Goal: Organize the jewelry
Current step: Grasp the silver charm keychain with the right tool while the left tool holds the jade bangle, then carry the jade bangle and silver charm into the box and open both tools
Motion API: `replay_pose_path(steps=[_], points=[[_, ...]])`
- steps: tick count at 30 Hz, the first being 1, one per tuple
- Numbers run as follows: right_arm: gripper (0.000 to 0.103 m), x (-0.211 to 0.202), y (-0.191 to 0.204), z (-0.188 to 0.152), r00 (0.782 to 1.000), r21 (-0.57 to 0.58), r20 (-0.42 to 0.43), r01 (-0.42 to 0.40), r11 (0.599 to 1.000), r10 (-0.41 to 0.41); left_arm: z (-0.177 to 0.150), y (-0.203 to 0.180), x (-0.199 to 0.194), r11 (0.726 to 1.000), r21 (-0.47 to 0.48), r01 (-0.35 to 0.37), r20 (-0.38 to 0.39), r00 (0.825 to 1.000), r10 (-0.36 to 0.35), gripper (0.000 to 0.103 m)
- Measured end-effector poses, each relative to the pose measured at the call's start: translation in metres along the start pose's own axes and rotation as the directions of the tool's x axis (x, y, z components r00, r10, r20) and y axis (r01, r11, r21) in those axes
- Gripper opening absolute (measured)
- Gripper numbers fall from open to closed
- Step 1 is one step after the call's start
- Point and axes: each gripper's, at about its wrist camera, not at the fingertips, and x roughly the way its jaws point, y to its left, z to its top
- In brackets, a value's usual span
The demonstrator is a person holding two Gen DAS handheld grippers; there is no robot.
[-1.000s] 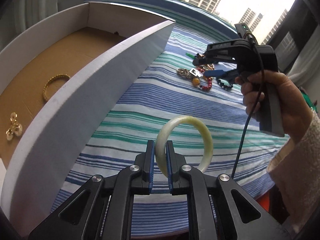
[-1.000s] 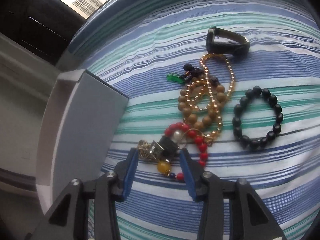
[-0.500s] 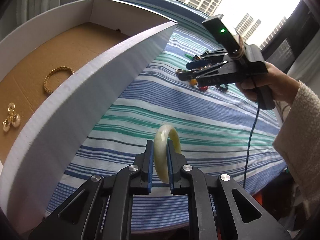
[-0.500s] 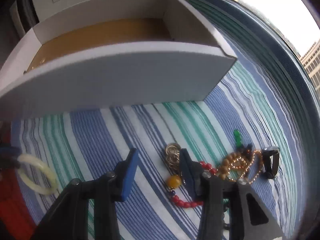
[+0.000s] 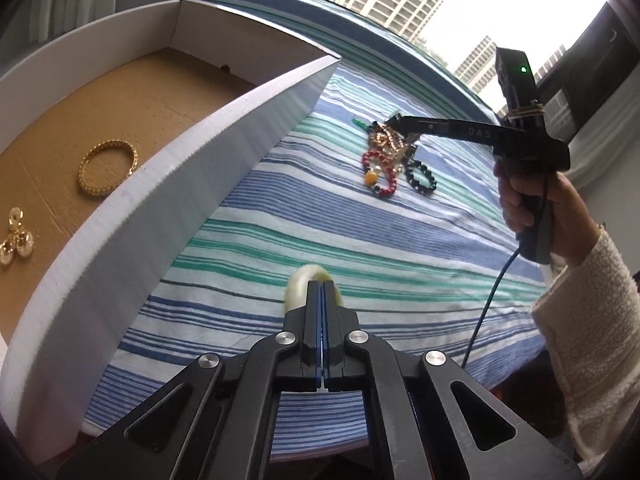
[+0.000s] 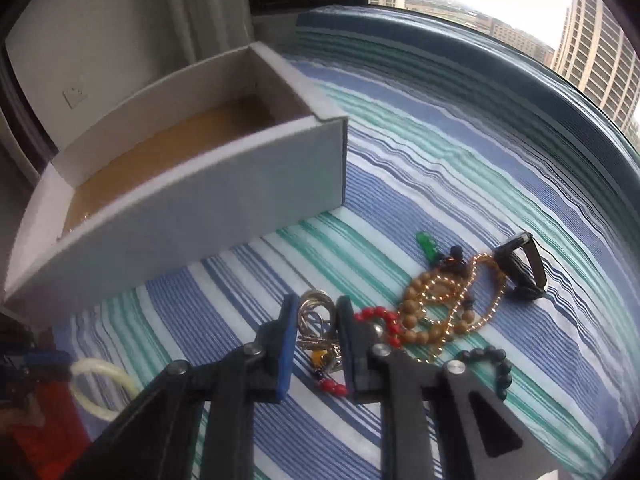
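My left gripper (image 5: 322, 286) is shut, its jaws pressed together, with the pale jade bangle (image 5: 298, 284) just behind its fingertips; whether they hold it I cannot tell. The bangle also shows in the right wrist view (image 6: 102, 390). My right gripper (image 6: 318, 316) has narrowed around a bunch of gold rings (image 6: 316, 318) in the jewelry pile (image 6: 440, 308). In the left wrist view the right gripper (image 5: 396, 120) sits over that pile (image 5: 394, 160). The white box (image 5: 224, 148) holds a gold bracelet (image 5: 107, 168) and gold earrings (image 5: 16, 240).
The pile holds a red bead bracelet (image 6: 380, 316), wooden and amber beads (image 6: 432, 304), a black bead bracelet (image 6: 492, 364), a black band (image 6: 524, 270) and a green charm (image 6: 426, 242). All lies on a striped cloth (image 5: 360, 248). The box (image 6: 200, 200) stands to the left.
The left jaws have closed fully; the bangle, before clamped between them, now sits at their tips. The right gripper has dropped onto the pile and narrowed around the gold rings.
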Motion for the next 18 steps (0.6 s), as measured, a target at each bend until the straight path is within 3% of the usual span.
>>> replay_pose_path(steps=[6,8,9,10,12,15,17,18], points=[[0.020,-0.058,-0.007,-0.005,0.992,0.130,0.122,-0.034,0.991,0.018,0.008,-0.005,-0.007,0.999,0.040,-0.023,0.017,1.000,0.023,0.000],[0.020,-0.075,0.000,-0.011,0.987,0.138,0.155,-0.059,0.989,0.037,0.004,0.000,-0.002,0.997,0.044,-0.063,-0.004,0.998,0.063,0.006],[0.020,-0.086,0.007,-0.018,0.984,0.134,0.172,-0.067,0.989,0.044,0.000,0.001,0.003,0.995,0.057,-0.087,-0.020,0.996,0.089,0.021],[0.020,-0.092,0.011,-0.022,0.981,0.127,0.188,-0.078,0.989,0.054,-0.004,0.002,0.009,0.990,0.070,-0.119,-0.039,0.992,0.122,0.045],[0.020,-0.099,0.023,-0.031,0.973,0.118,0.214,-0.113,0.987,0.086,-0.014,0.005,0.022,0.977,0.089,-0.192,-0.060,0.979,0.197,0.065],[0.020,-0.106,0.036,-0.040,0.964,0.100,0.238,-0.149,0.984,0.122,-0.029,0.004,0.049,0.946,0.144,-0.289,-0.101,0.947,0.305,0.064],[0.020,-0.109,0.045,-0.045,0.959,0.093,0.247,-0.168,0.981,0.140,-0.038,0.000,0.065,0.922,0.186,-0.339,-0.113,0.925,0.362,0.051],[0.020,-0.112,0.048,-0.047,0.956,0.093,0.251,-0.176,0.980,0.148,-0.041,-0.007,0.067,0.896,0.229,-0.381,-0.069,0.912,0.405,0.040]])
